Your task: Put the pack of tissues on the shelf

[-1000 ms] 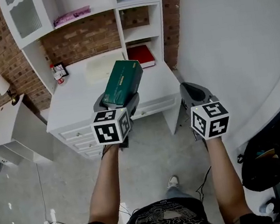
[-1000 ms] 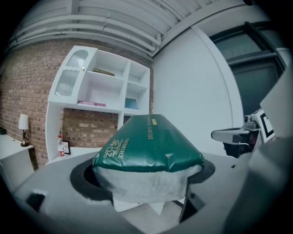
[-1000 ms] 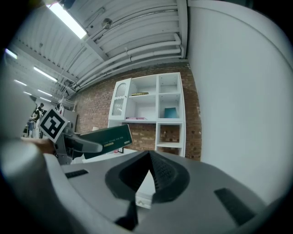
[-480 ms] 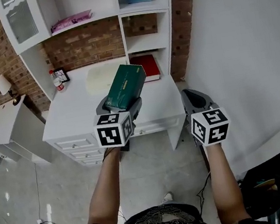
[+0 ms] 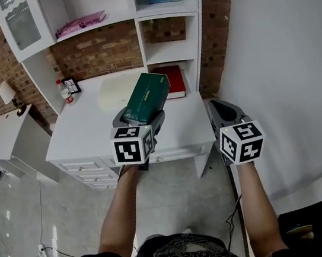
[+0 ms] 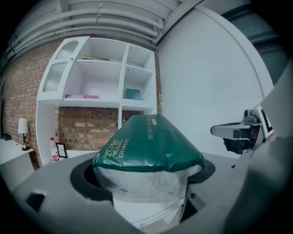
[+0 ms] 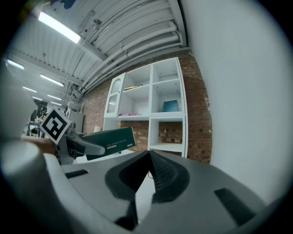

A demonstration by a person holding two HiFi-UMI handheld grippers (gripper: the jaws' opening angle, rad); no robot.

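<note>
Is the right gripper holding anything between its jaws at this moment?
No, the right gripper has its jaws closed together with nothing between them; the tissue pack is in the left gripper.

The green tissue pack [image 6: 151, 146] reads "ZHIMENG" in gold.

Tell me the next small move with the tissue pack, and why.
Probably carry the left hand-held gripper forward and up toward the empty shelf: its jaws are clamped on the pack of tissues, which hangs over the desk, short of it.
</note>
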